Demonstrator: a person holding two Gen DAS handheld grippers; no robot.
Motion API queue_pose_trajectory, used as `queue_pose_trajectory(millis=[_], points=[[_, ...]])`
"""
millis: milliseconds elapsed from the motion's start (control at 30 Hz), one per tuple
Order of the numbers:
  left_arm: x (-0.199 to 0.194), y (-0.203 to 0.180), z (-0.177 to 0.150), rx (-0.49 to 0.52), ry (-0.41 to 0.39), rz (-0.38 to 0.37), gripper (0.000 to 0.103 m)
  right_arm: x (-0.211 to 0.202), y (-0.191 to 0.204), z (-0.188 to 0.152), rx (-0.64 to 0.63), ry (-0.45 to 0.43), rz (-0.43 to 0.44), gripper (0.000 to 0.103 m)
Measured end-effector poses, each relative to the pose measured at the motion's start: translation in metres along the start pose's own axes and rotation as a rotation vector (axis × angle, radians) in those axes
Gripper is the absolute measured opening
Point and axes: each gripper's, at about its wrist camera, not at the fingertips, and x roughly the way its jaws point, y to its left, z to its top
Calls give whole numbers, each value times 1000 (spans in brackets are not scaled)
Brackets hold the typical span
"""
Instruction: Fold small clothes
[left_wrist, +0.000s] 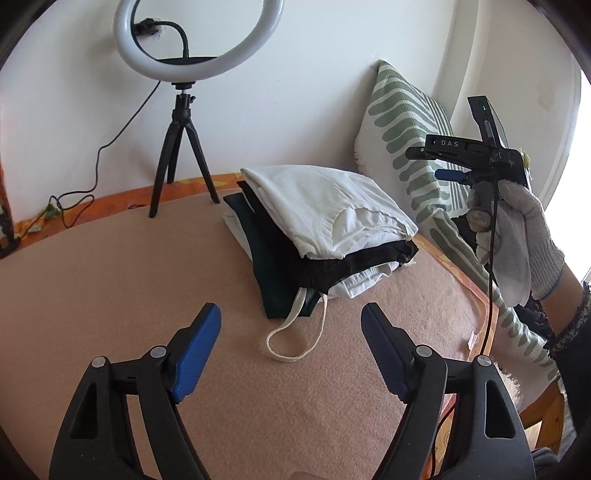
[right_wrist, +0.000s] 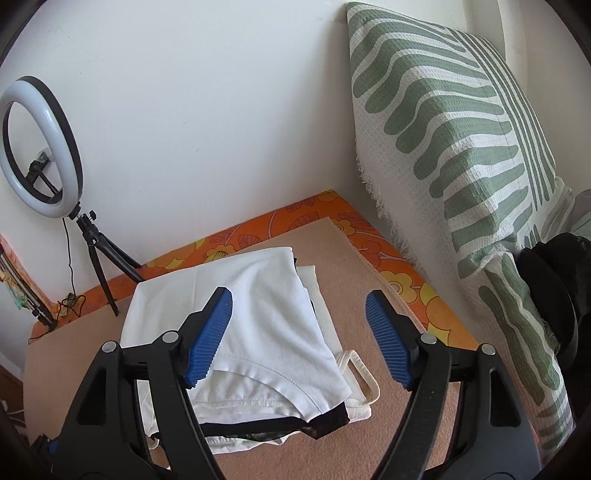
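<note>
My left gripper (left_wrist: 290, 354): jaws apart, nothing between.
My right gripper (right_wrist: 299, 339): jaws apart, above folded stack (right_wrist: 266, 295).

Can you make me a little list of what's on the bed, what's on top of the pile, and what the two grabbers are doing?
surface: tan blanket
pile: folded clothes
top item: white garment
under it: black garment
left gripper: open, empty
right gripper: open, empty, above the pile
beside pile: green-striped pillow
back: ring light
</note>
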Motion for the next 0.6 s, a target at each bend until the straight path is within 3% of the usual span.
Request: queue_pose_trajectory(millis=[67,333,600], points=[[-14,-3,-2,18,-20,10,80,-18,6,-8,-13,-17,-10,90],[-58,-17,-17,60,-65,44,82,-75,28,-41,-38,-60,-18,101],[-94,-25,-32,86,-113,73,83,-108,43,-76,-49,-73,-32,102]])
